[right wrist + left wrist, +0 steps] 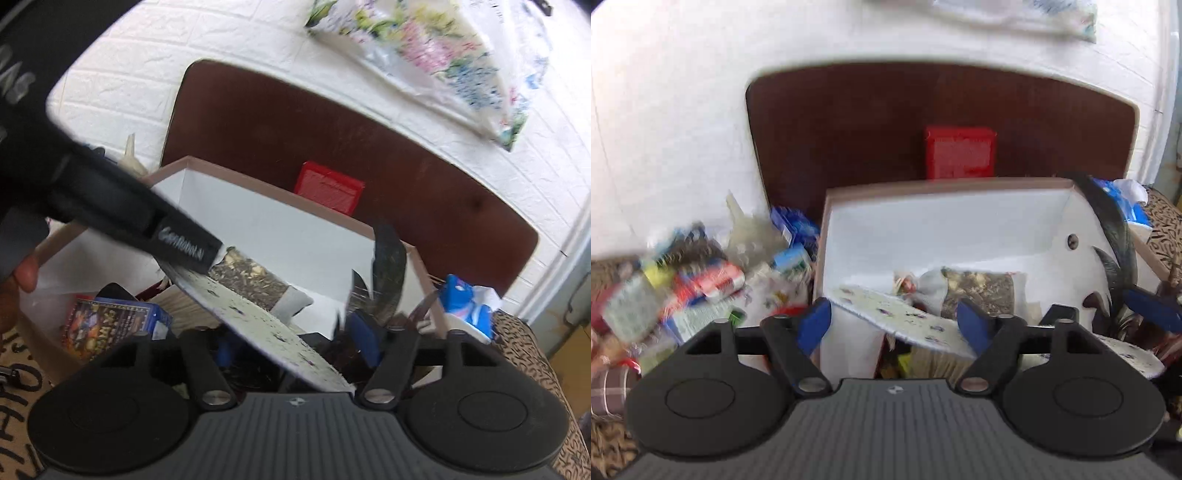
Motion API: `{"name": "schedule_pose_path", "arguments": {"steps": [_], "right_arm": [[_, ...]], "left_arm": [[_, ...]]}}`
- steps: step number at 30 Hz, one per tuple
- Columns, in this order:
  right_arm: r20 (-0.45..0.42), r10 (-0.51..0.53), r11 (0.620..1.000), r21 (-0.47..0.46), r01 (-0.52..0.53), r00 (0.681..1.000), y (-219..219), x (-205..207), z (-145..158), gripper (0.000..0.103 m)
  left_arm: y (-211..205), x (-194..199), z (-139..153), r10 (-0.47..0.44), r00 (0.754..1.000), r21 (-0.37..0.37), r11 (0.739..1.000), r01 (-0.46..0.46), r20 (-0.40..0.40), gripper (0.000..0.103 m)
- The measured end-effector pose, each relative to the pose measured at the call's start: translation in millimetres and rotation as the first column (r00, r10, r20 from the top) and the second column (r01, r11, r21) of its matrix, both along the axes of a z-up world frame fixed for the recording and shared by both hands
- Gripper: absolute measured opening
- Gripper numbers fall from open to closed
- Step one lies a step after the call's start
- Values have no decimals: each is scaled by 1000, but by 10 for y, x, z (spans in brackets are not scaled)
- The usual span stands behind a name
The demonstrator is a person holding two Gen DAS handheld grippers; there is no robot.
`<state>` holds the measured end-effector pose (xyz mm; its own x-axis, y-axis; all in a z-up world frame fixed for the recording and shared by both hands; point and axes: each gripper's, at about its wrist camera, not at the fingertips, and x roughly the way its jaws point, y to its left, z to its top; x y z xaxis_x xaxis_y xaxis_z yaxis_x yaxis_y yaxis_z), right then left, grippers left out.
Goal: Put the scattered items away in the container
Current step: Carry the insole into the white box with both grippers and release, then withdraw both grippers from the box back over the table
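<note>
A white-lined cardboard box (934,221) stands in front of me, also in the right wrist view (258,218). In it lie a bag of seeds (979,291), a flat white speckled sheet (905,317) and a dark feather (1108,221). My left gripper (894,325) is open just above the box's near edge, empty. My right gripper (299,343) is open over the speckled sheet (266,328), which lies slanted between the fingers; whether they touch it is unclear. The left gripper's body (110,206) crosses the right wrist view. A colourful card box (110,325) lies in the container.
A pile of scattered packets (701,288) lies left of the box. A red box (960,151) leans on a brown headboard (849,129) behind. A blue-and-white pack (465,306) sits right of the box. A floral bag (424,48) hangs on the white brick wall.
</note>
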<state>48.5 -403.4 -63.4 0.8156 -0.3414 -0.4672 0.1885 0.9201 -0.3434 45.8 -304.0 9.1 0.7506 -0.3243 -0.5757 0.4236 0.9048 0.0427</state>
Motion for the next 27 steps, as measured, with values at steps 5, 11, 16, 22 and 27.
{"name": "schedule_pose_path", "arguments": {"steps": [5,11,16,22,27], "right_arm": [[15,24,998,-63,-23,1000,260,-289,43,87],[83,67,995,-77,-61,994,665,-551,105,90],[133,183,982,-81,-173,974,1124,-619,145,92],[82,376,926,-45,-374,923,1698,-319,-59,90],[36,509,861,-2,-509,860,2206,-124,-365,89]], "left_arm": [[306,-490,198,25,985,-24,999,-21,168,94],[840,-824,249,50,979,-72,997,-37,199,97],[1266,-1000,167,84,975,-57,996,-73,204,98],[1716,-806,-179,197,972,8,980,-199,129,98],[2033,-758,-441,262,959,82,959,-271,109,97]]}}
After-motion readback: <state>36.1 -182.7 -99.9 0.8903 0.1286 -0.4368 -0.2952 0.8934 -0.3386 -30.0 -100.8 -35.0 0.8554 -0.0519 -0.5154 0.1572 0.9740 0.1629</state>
